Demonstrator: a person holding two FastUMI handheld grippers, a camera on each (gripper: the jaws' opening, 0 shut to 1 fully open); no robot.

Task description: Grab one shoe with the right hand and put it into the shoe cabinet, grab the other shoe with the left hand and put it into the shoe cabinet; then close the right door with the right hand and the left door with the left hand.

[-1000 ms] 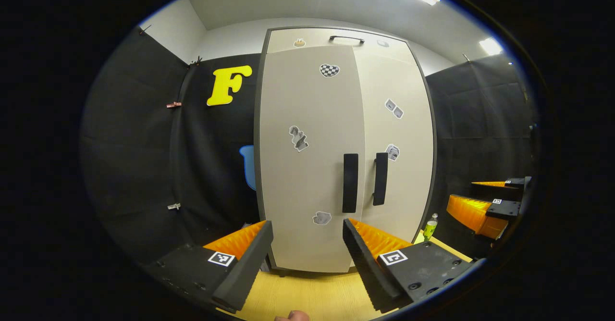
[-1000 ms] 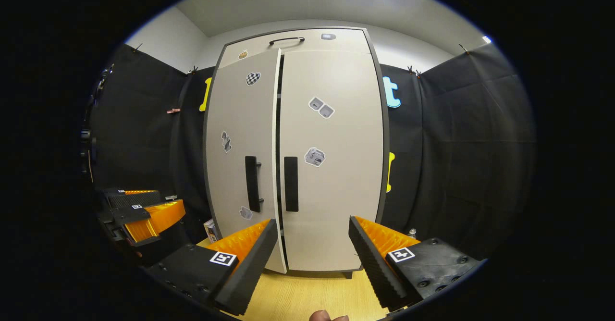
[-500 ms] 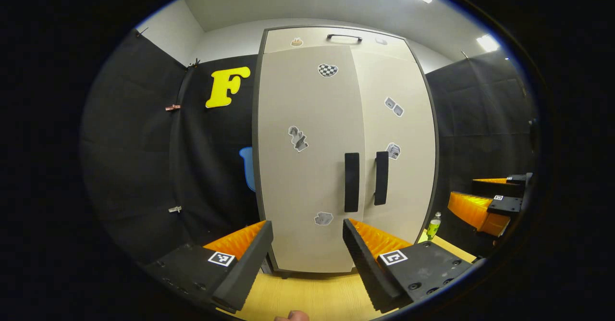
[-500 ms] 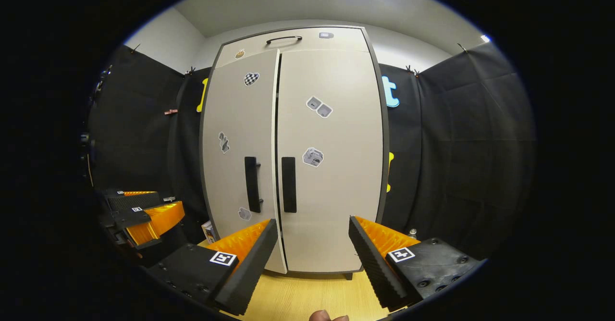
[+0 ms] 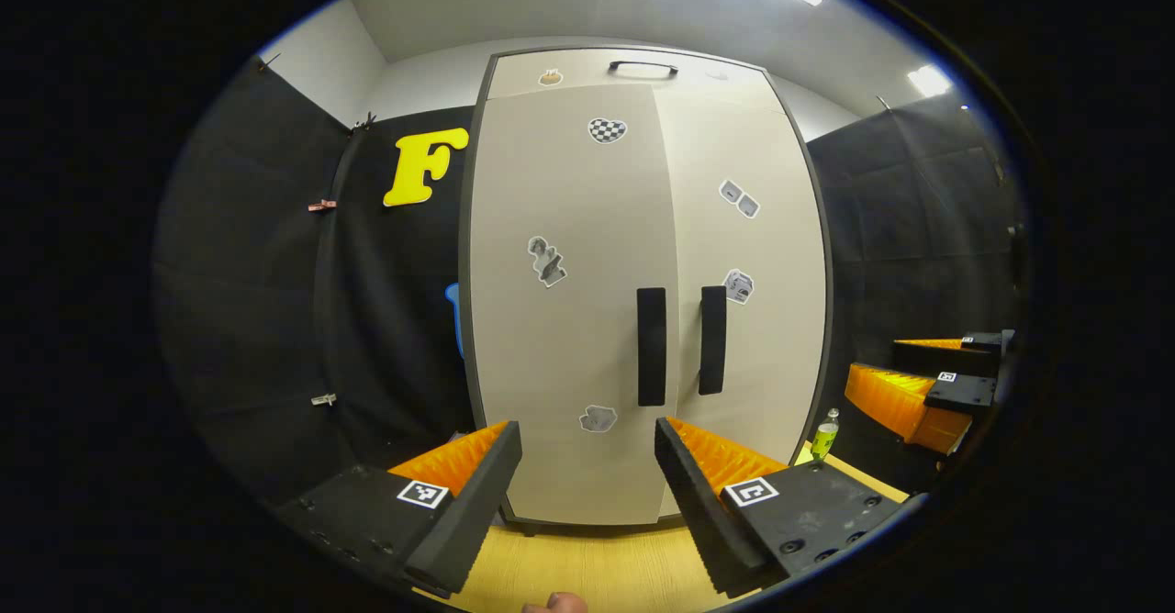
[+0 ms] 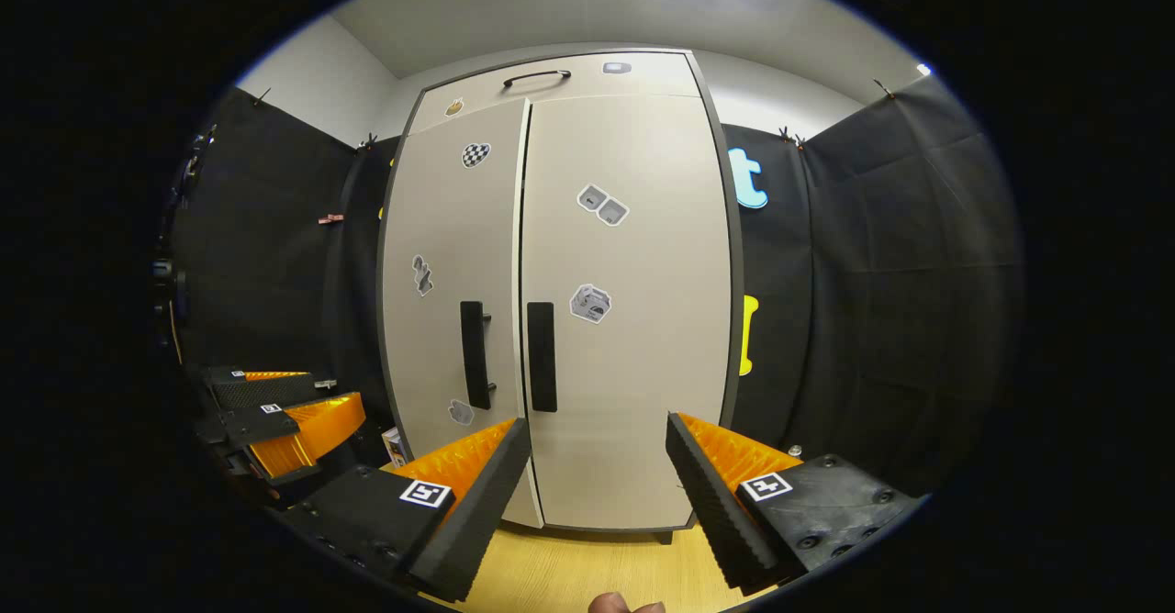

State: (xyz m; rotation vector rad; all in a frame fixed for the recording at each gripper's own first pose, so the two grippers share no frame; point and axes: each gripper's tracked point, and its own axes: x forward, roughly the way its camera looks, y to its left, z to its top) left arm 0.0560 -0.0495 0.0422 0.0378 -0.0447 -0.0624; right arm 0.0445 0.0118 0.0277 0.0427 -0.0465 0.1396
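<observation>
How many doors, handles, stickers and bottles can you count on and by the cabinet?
Doors: 2, left door and right door
Door handles: 2
Top handle: 1
Door stickers: 5, among them the checkered one
Bottles: 1
Total: 11

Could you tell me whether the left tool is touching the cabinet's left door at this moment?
Apart. In the right gripper view, the left tool hangs open off to the side of the cabinet, with dark booth wall showing between it and the left door.
</observation>
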